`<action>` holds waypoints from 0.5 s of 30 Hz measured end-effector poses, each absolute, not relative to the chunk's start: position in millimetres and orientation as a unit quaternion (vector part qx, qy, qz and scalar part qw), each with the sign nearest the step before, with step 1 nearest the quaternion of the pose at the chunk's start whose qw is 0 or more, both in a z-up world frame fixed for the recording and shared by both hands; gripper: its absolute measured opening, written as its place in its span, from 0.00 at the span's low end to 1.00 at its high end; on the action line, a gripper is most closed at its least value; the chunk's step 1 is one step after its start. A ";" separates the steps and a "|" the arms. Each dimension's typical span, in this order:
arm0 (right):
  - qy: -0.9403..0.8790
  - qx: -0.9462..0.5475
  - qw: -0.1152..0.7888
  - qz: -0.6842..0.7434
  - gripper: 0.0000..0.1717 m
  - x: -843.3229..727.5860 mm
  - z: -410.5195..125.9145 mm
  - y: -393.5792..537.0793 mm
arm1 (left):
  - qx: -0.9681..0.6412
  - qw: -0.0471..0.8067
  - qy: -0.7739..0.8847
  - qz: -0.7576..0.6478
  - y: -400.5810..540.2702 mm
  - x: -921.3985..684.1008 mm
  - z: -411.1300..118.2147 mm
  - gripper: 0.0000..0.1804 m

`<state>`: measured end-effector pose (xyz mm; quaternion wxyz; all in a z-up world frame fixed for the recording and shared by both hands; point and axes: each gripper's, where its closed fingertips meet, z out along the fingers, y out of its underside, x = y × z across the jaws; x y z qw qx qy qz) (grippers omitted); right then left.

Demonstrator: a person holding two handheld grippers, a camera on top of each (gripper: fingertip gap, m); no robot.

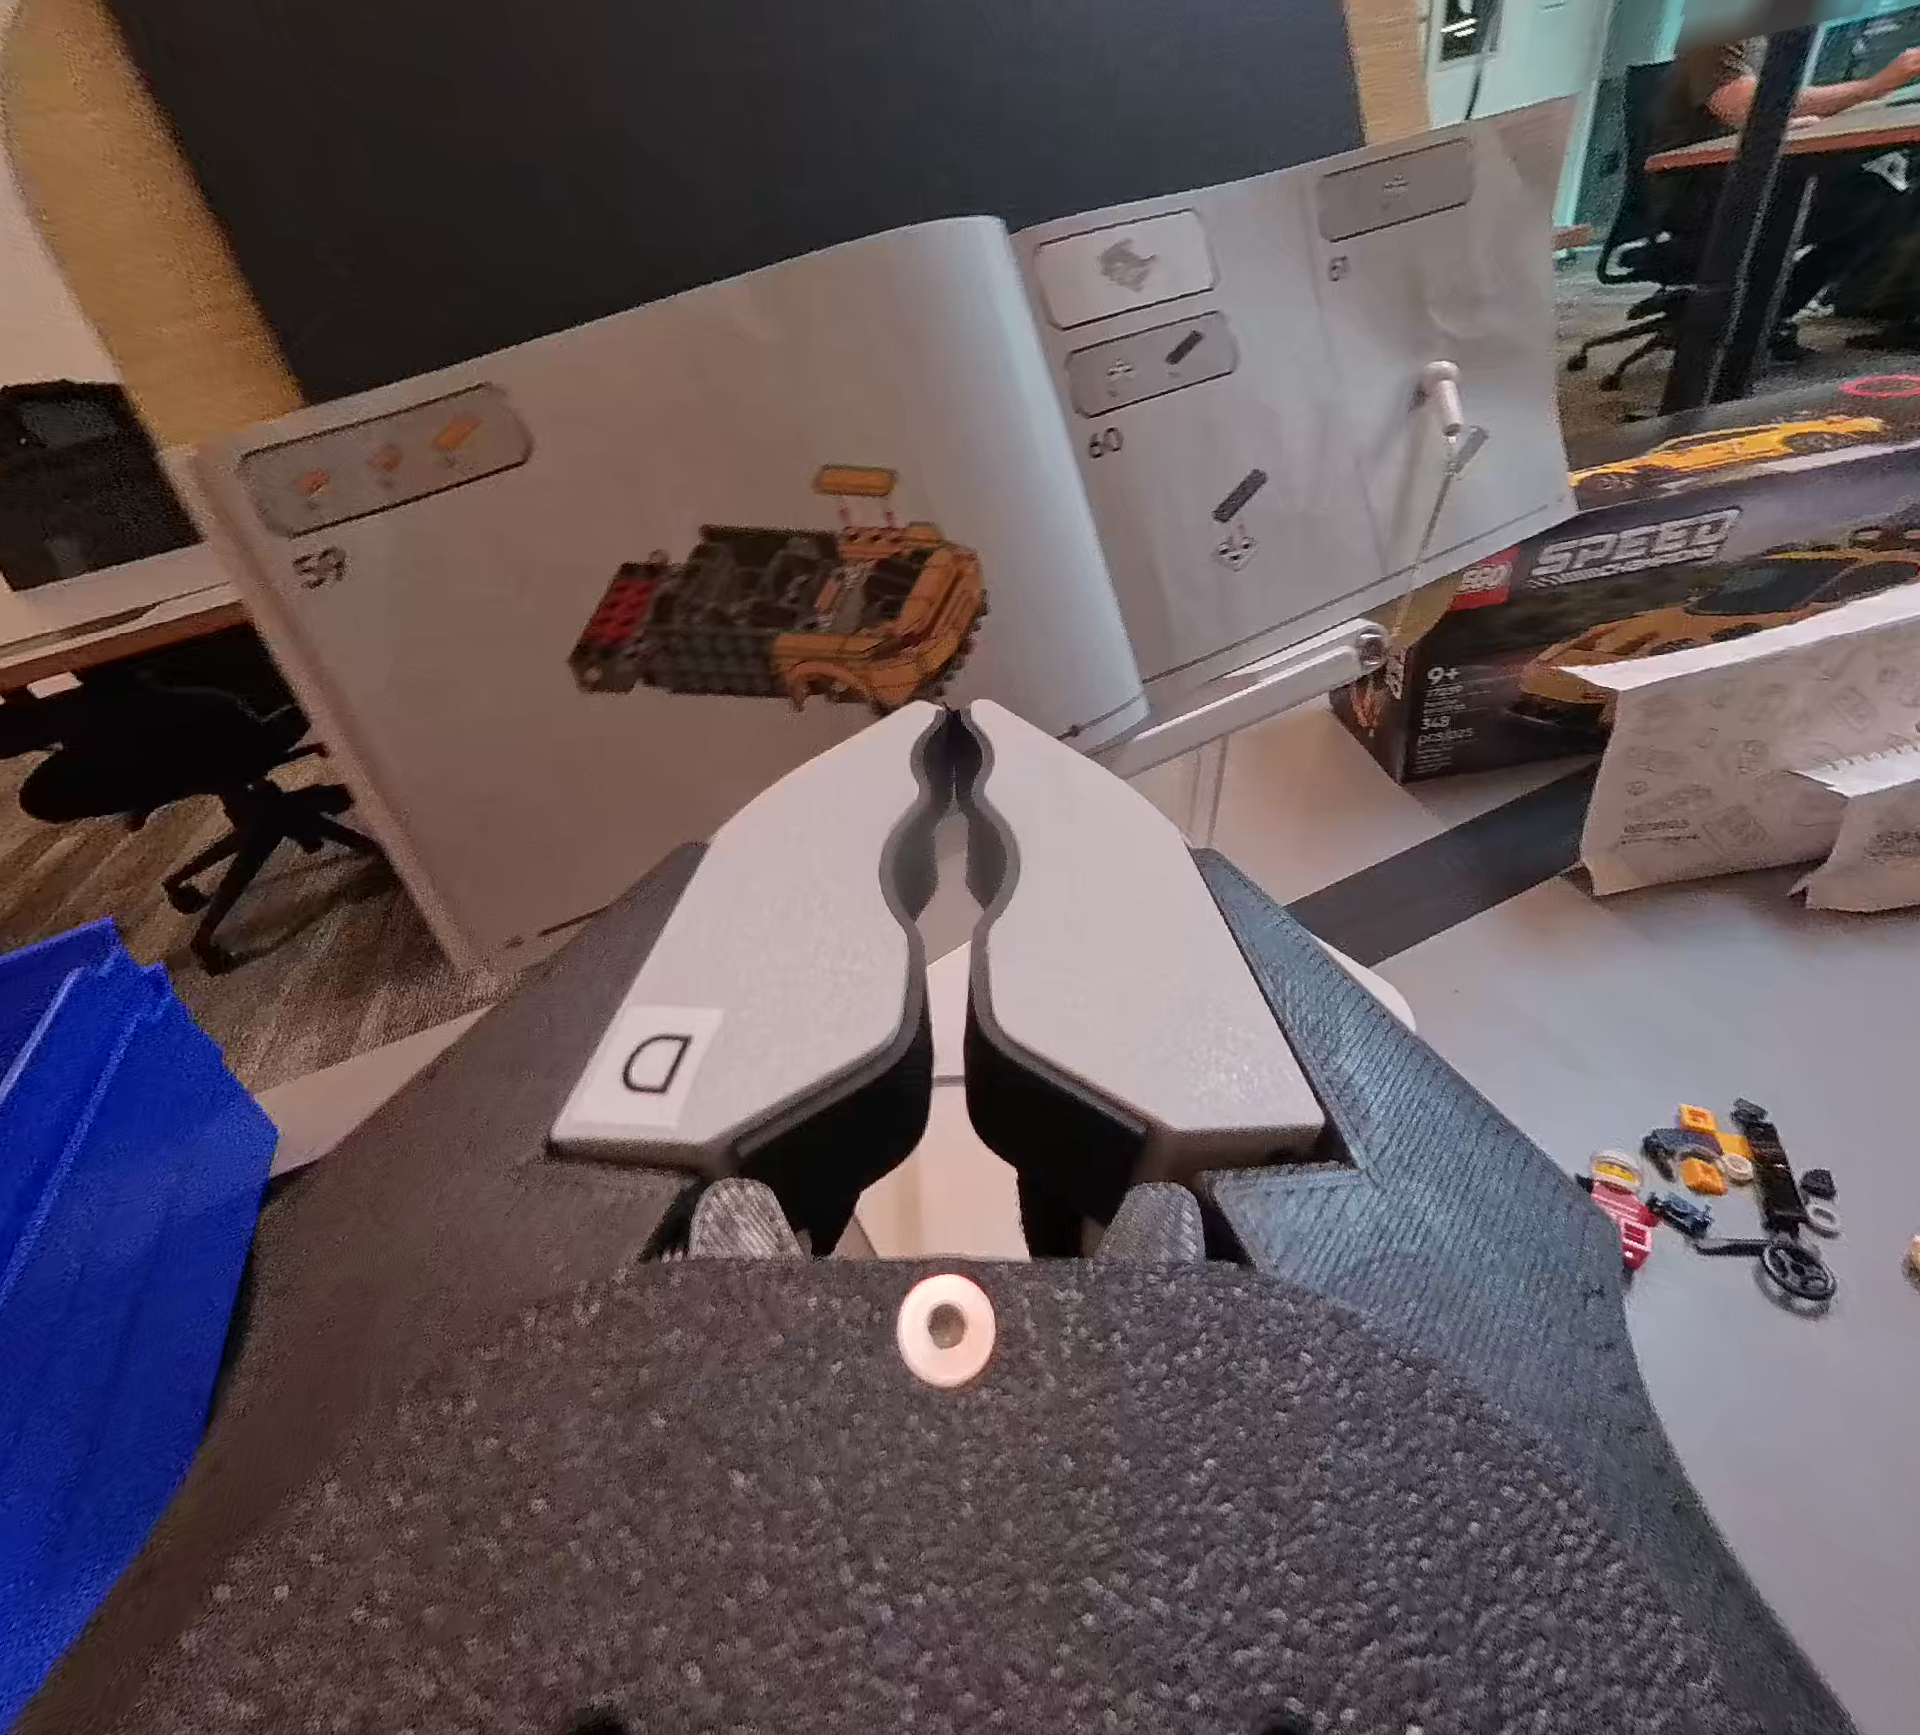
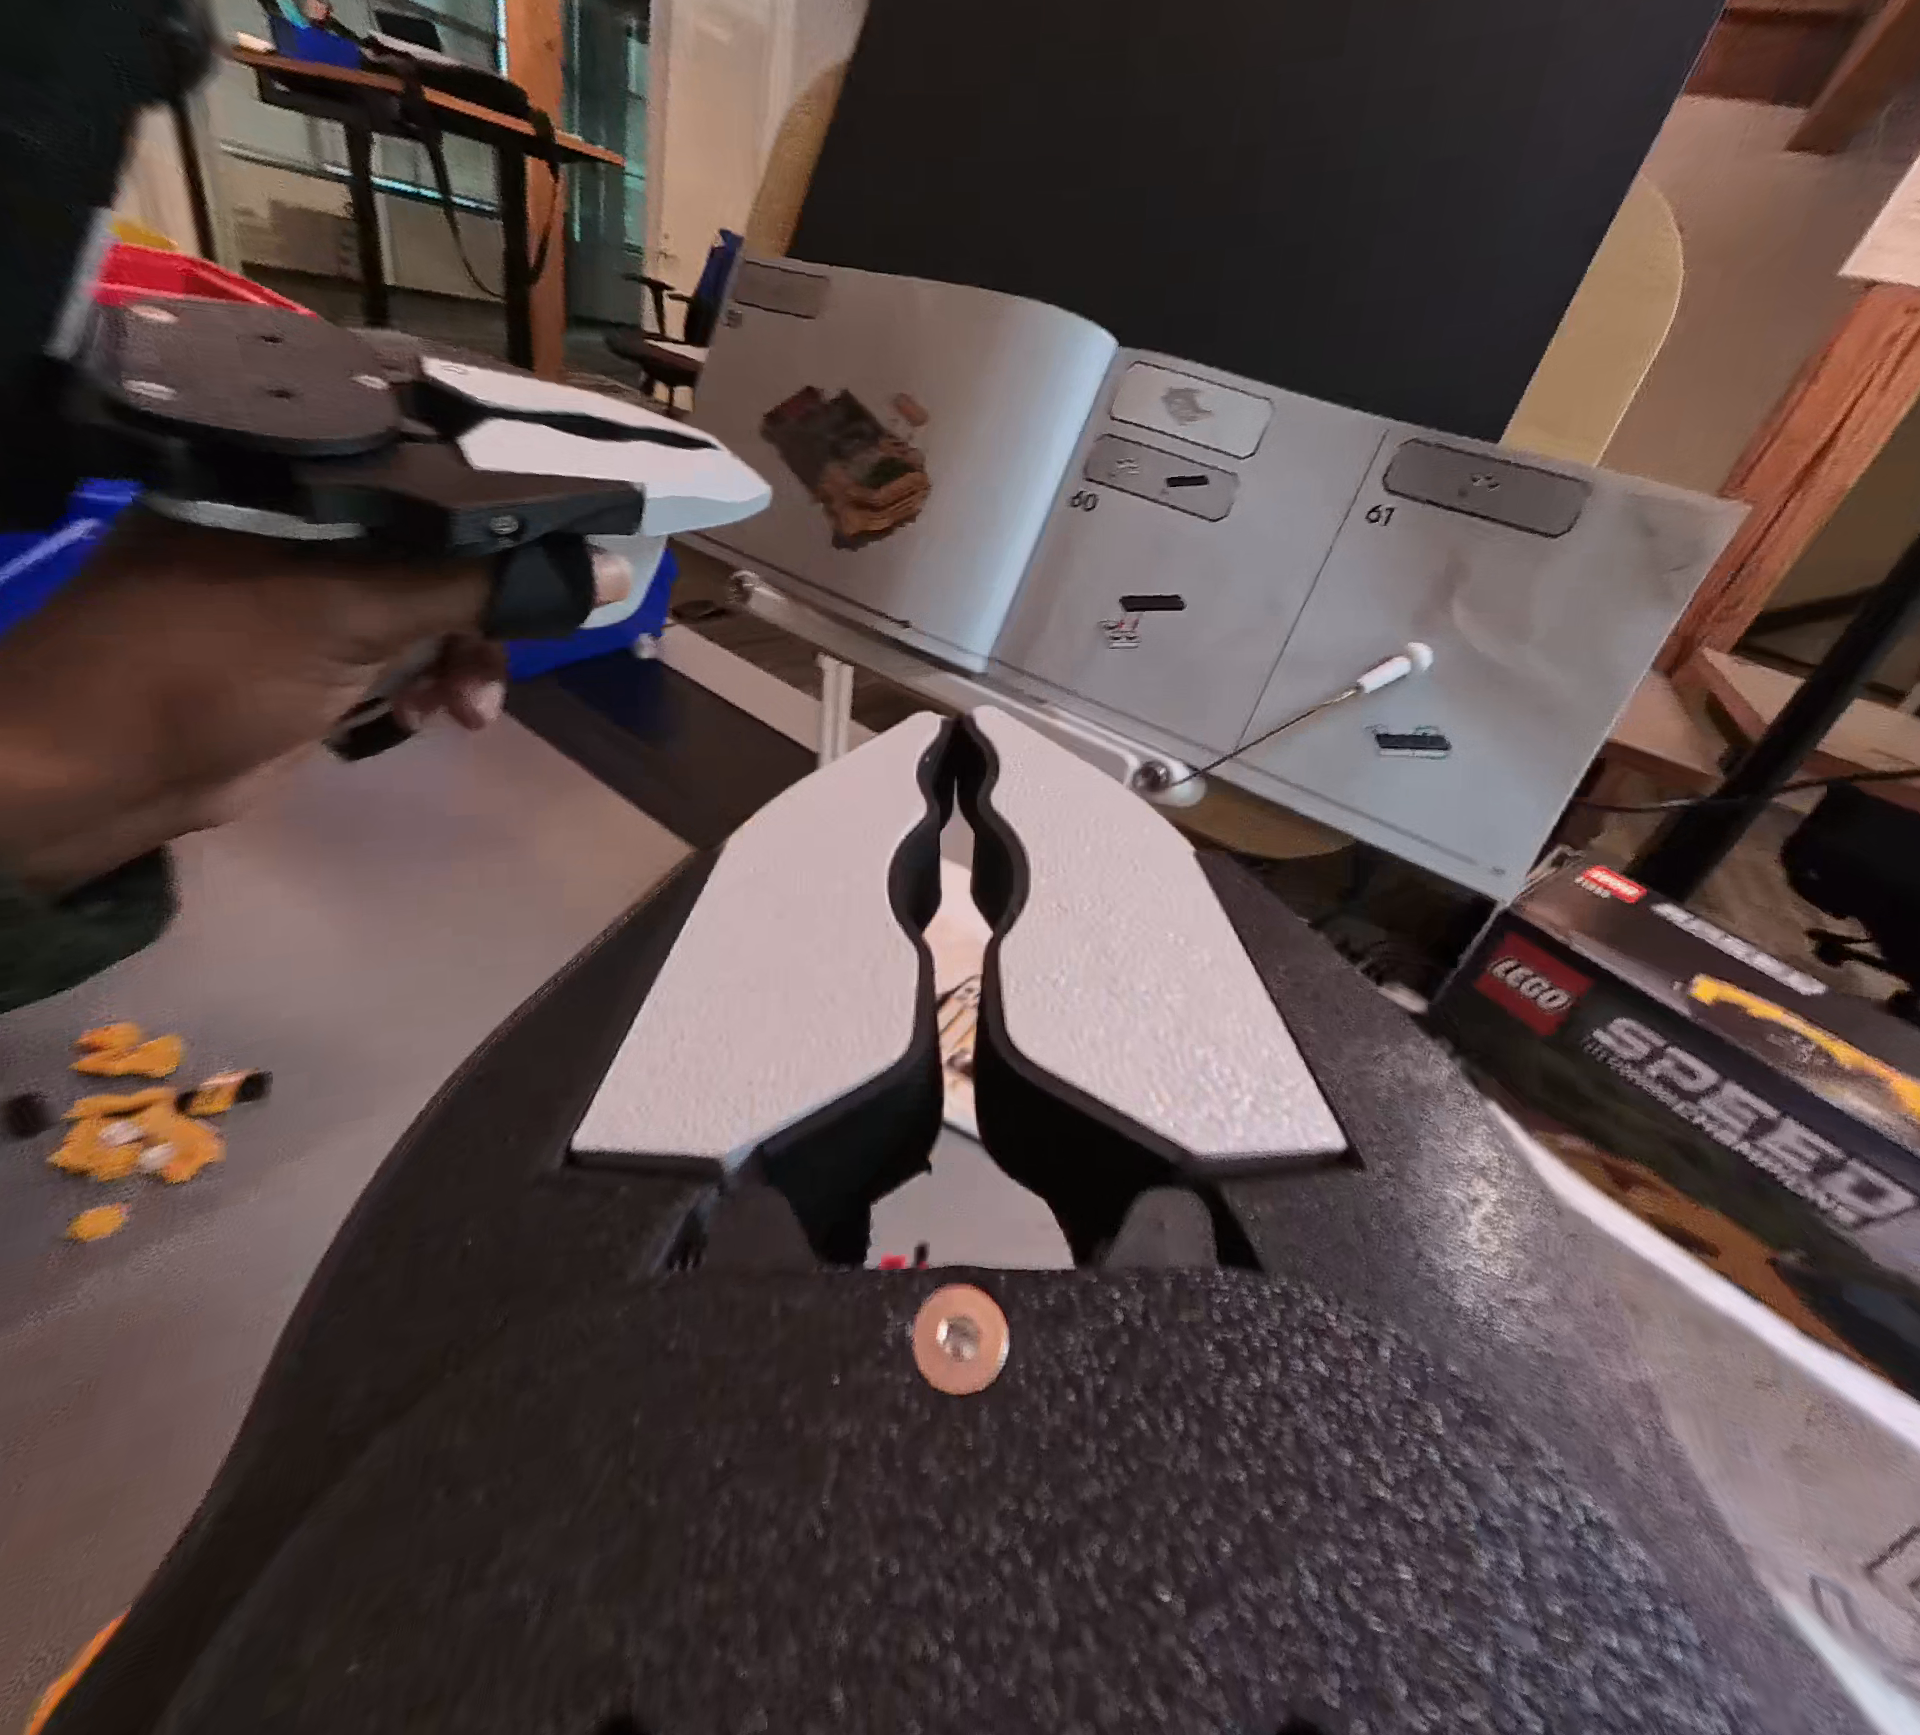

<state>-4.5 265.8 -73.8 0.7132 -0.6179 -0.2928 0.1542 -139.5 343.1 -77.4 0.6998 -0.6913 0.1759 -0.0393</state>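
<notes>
Closest in the left wrist view is the black body of the left gripper [image 1: 953,717], its two grey fingers [image 1: 810,916] pressed together at the tips with nothing between them, raised off the table and aimed at the open instruction booklet [image 1: 727,480]. The booklet leans on a white stand [image 1: 1247,672], seemingly so its pages face the person working. A blue bin [image 1: 94,1166] sits at the left edge; loose toy bricks [image 1: 1725,1186] lie scattered on the grey table [image 1: 1558,1010] to the right, with a toy box [image 1: 1621,615] and paper bags [image 1: 1745,750] behind them. In the right wrist view, the right gripper [image 2: 958,721] fills the foreground, tips likewise closed on nothing, pointing at the same booklet [image 2: 1455,605]. The left gripper [image 2: 727,480] shows at the left, held in a hand [image 2: 260,646], above orange bricks [image 2: 135,1114]; the toy box [image 2: 1683,1041] lies right.
</notes>
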 end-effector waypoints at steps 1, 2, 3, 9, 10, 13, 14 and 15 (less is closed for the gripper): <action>-0.290 -0.624 0.707 0.164 0.00 -2.4 -74.4 256.3 | -0.692 0.701 0.168 -0.041 343.2 -145.1 -78.2 0.00; -0.285 -0.632 0.700 0.170 0.00 1.4 -76.5 247.2 | -0.691 0.704 0.160 -0.046 343.4 -149.4 -78.3 0.00; -0.282 -0.639 0.694 0.172 0.00 6.1 -79.6 238.4 | -0.688 0.708 0.152 -0.052 343.7 -152.7 -78.0 0.00; -0.268 -0.678 0.663 0.168 0.00 27.3 -126.5 196.9 | -0.679 0.717 0.148 -0.052 351.9 -159.8 -81.3 0.00; -0.265 -0.673 0.668 0.173 0.00 28.0 -132.0 194.1 | -0.678 0.718 0.148 -0.051 353.0 -161.1 -82.6 0.00; -0.278 -0.656 0.678 0.180 0.00 26.0 -136.5 194.2 | -0.673 0.723 0.144 -0.052 353.0 -164.3 -83.5 0.00; -0.274 -0.659 0.679 0.171 0.00 28.9 -136.7 197.8 | -0.675 0.721 0.144 -0.053 353.1 -164.7 -83.8 0.00; -0.269 -0.660 0.680 0.172 0.00 31.1 -136.7 200.1 | -0.677 0.720 0.143 -0.056 352.8 -165.2 -83.4 0.00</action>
